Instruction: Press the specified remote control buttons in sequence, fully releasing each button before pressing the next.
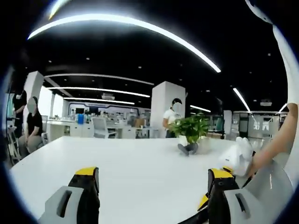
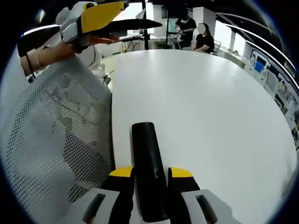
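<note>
Fingers of the right gripper [image 2: 150, 176], yellow-tipped over black and grey, close on both sides of a black remote control [image 2: 148, 170] that runs up between them, its far end lying over the white bench [image 2: 210, 102]. No writing, brand or button marks can be read on the remote; its face looks plain black from this angle.

Seen in the left gripper view, the left gripper [image 1: 153, 179] has its fingers spread wide apart with nothing between them, only bare bench [image 1: 140, 168] ahead. In the right gripper view that same gripper appears at the upper left, yellow and white, held by a hand [image 2: 51, 53] with a dark band at the wrist.

A white mesh chair back [image 2: 51, 140] stands close along the left edge of the bench in the right gripper view and covers much of that side. In the left gripper view a potted green plant [image 1: 191, 128] sits on the far part of the bench, with a small dark object at its foot, too small to name. A white plush toy [image 1: 238, 154] rests near the right finger, beside a person's arm [image 1: 275, 144].

Beyond the bench is an open office with long ceiling lights [image 1: 131, 23], white pillars, desks and chairs. People sit or stand in the distance in both views. No signs there are legible.
</note>
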